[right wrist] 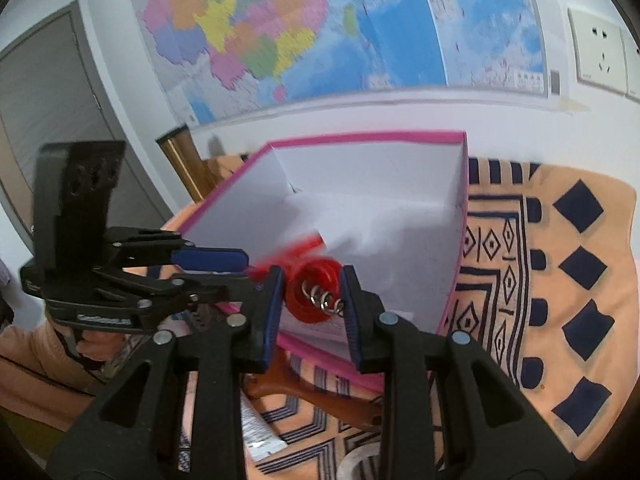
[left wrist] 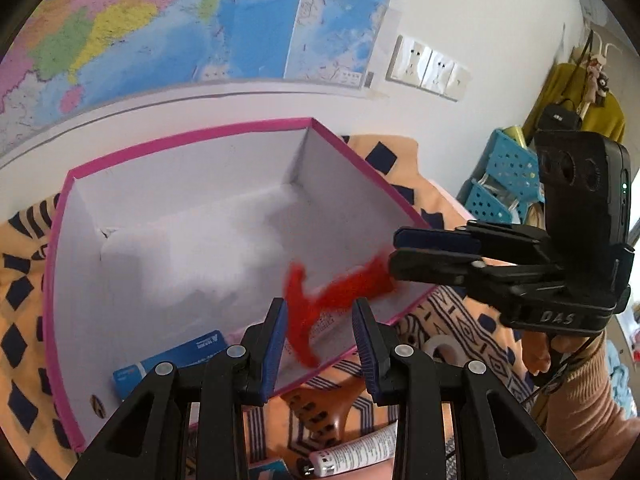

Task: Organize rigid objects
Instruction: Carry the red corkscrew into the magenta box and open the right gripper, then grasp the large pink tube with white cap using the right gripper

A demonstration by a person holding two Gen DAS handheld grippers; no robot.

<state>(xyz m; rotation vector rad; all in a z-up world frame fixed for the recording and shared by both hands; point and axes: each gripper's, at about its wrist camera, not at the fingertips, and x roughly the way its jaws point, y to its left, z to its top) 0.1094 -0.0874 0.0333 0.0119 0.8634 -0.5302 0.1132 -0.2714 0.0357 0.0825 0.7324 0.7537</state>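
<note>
A stretched red coil cord (left wrist: pixel 340 292) spans between both claws over the pink-rimmed box (left wrist: pixel 192 136), its long axis running claw to claw. Left claw (left wrist: pixel 320 344) clamps one end, right claw (right wrist: pixel 312 300) the ringed end.

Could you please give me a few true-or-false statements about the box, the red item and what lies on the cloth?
1. Both grippers hold the same red coiled cord. True: the left gripper and the right gripper each clamp one end.
2. The pink-edged box is closed with a lid. False: it is open at the top.
3. A blue card lies inside the box. True.
4. The white tube lies inside the box. False: it lies on the patterned cloth outside it.
5. The wall behind is bare. False: a map hangs there.
</note>
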